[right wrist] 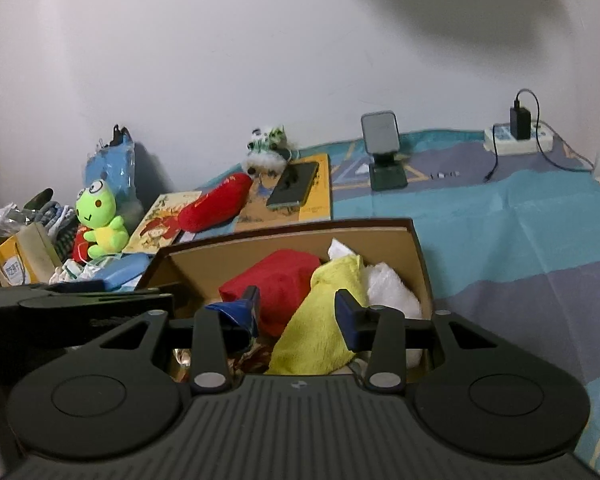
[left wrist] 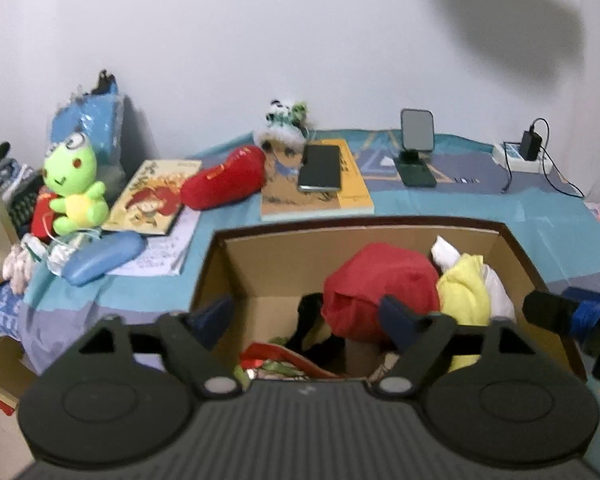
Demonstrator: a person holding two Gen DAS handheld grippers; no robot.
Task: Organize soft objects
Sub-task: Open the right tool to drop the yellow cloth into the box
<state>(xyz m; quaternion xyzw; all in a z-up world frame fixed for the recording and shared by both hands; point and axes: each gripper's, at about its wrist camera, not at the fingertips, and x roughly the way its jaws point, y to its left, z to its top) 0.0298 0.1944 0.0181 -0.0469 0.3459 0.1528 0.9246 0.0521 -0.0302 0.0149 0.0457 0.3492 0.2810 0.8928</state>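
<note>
A brown cardboard box point(left wrist: 284, 252) point(right wrist: 418, 264) on the bed holds a red cloth point(left wrist: 380, 284) point(right wrist: 276, 280), a yellow towel point(left wrist: 466, 288) point(right wrist: 320, 320) and a white cloth point(right wrist: 388, 288). My left gripper point(left wrist: 304, 316) hangs over the box's left half, open wide with nothing between its fingers. My right gripper point(right wrist: 298, 312) is open over the box, above the red cloth and yellow towel, pads touching neither. Outside the box sit a green frog plush point(left wrist: 74, 188) point(right wrist: 100, 220), a red plush pillow point(left wrist: 224, 180) point(right wrist: 216, 202) and a small panda plush point(left wrist: 282, 124) point(right wrist: 268, 148).
Books point(left wrist: 316, 188), a phone point(left wrist: 320, 168), a phone stand point(left wrist: 416, 148) and a power strip with charger point(left wrist: 524, 152) lie on the blue bedspread by the wall. A blue case point(left wrist: 104, 256), bagged blue toy point(left wrist: 88, 120) and clutter crowd the left.
</note>
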